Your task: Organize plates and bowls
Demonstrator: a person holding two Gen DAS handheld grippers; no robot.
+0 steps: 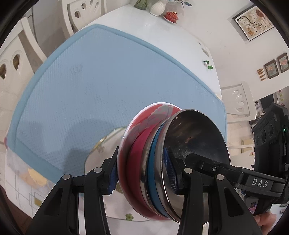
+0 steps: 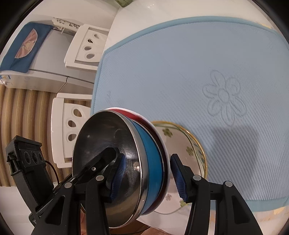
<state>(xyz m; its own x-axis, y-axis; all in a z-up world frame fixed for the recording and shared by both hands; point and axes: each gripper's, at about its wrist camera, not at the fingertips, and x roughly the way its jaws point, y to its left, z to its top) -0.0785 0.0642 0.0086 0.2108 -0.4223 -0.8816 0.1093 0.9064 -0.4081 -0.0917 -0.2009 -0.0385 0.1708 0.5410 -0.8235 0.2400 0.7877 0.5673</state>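
A nested stack of bowls is held on edge above the table: a steel bowl (image 1: 196, 137) innermost, a blue-banded steel bowl (image 1: 153, 170), and a red patterned bowl (image 1: 142, 130) outermost. My left gripper (image 1: 142, 173) is shut across the stack's rim. My right gripper (image 2: 146, 179) straddles the same stack (image 2: 112, 150), its left pad (image 2: 117, 179) inside the steel bowl, its right pad (image 2: 178, 179) a little off the red bowl's white rim. A white floral plate with a gold rim (image 2: 191, 144) lies below on the blue mat (image 2: 198, 63).
White chairs (image 2: 84, 45) stand along the table's edge. A white vase (image 1: 157, 8) and a red cup on a saucer (image 1: 171, 16) stand at the far end of the white table (image 1: 171, 41).
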